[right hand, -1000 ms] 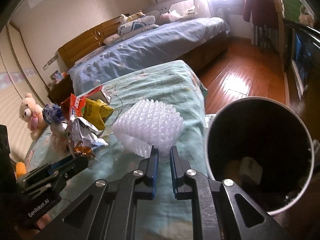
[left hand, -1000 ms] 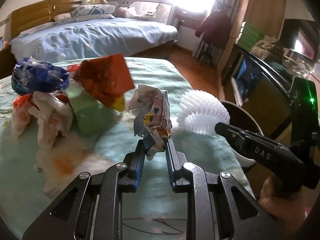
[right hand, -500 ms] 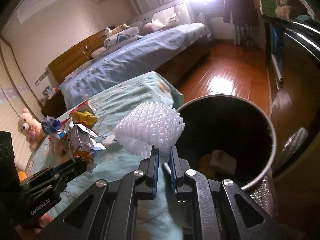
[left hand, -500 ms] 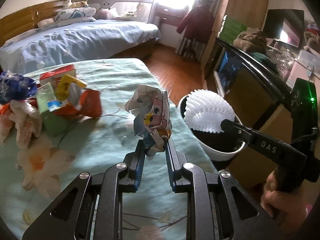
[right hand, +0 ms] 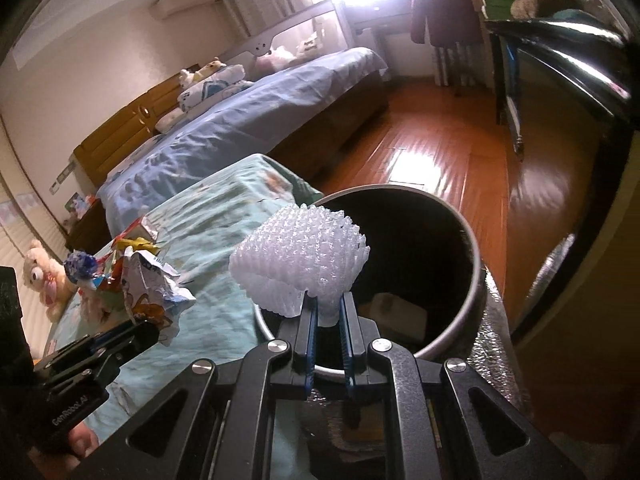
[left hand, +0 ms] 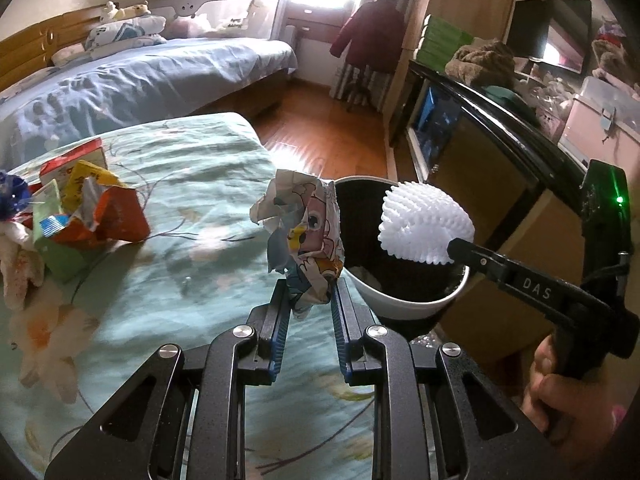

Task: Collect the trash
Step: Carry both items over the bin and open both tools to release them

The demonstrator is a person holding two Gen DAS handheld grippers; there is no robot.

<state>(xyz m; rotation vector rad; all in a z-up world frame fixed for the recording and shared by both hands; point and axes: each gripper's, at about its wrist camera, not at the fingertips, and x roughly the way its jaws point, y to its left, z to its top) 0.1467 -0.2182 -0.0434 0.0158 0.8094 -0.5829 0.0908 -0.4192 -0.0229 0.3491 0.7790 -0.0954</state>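
Note:
My left gripper (left hand: 310,294) is shut on a crumpled cartoon-printed wrapper (left hand: 304,236) and holds it above the green bedspread, just left of the round bin (left hand: 404,308). My right gripper (right hand: 327,308) is shut on a white foam fruit net (right hand: 300,264) and holds it over the bin's near rim (right hand: 474,292). The net also shows in the left wrist view (left hand: 424,228), above the bin's dark opening. The wrapper and left gripper show in the right wrist view (right hand: 150,296). Some pale trash lies inside the bin (right hand: 398,314).
A pile of other wrappers and cartons (left hand: 80,208) lies on the bedspread at the left. A second bed (left hand: 140,76) stands behind. A dark cabinet (left hand: 480,128) flanks the bin on the right. Wooden floor (right hand: 440,152) lies beyond.
Both grippers have carried their loads rightward off the bed toward the bin. The foam net went from above the bedspread to above the bin's opening. The trash pile has dropped back to the left.

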